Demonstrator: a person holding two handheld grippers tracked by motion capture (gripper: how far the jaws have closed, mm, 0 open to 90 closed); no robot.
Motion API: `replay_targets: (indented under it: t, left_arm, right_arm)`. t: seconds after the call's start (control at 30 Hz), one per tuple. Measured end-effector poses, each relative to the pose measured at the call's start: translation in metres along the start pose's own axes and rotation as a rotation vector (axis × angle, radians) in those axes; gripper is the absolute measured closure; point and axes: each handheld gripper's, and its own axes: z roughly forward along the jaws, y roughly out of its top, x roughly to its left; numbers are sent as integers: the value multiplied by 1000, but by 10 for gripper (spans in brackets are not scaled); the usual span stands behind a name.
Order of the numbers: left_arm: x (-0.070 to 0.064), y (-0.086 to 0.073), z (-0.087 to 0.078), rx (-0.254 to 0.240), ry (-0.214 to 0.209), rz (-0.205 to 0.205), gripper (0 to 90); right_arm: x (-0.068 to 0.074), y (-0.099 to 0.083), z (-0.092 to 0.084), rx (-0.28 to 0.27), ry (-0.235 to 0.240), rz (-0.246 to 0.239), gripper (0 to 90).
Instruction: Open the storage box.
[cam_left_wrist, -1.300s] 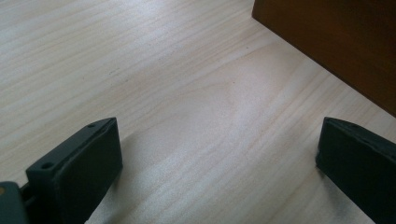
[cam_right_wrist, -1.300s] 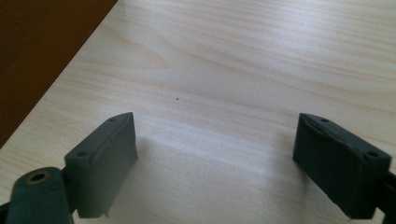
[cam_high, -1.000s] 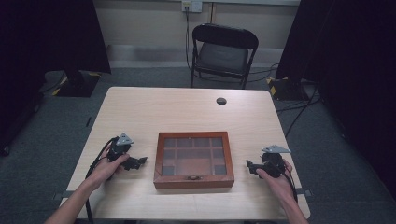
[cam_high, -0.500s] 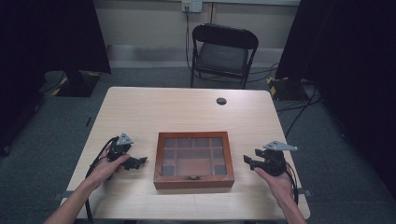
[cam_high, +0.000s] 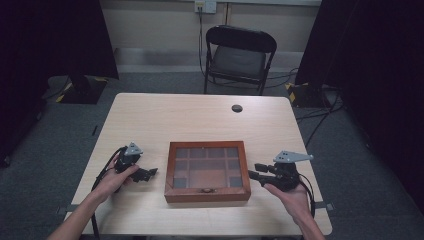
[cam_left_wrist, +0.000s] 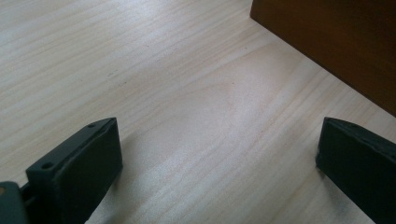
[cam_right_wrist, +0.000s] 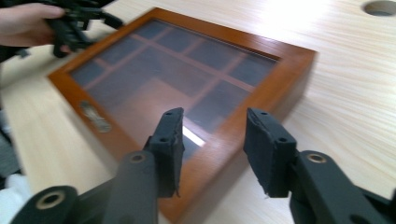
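Pale wooden table (cam_high: 165, 117) bears a glass-lidded box (cam_high: 207, 170); folding chair (cam_high: 237, 57) behind.

The right gripper (cam_high: 256, 170) has risen (jaws narrowing, empty) beside the box (cam_high: 207, 171).

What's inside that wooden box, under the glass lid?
Through the lid of the wooden box dividers show, splitting it into small compartments around one larger one. They look empty, but the tinted, glare-streaked glass hides any small contents.
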Motion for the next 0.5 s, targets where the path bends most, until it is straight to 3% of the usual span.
replay_targets:
  t: [0.23, 0.5]
  left_arm:
    - [0, 0, 0, 0, 0, 0, 0]
    - [0, 0, 0, 0, 0, 0, 0]
  right_arm:
    - [18, 6, 8, 5, 80, -33, 639]
    - [43, 6, 33, 47, 168, -79, 696]
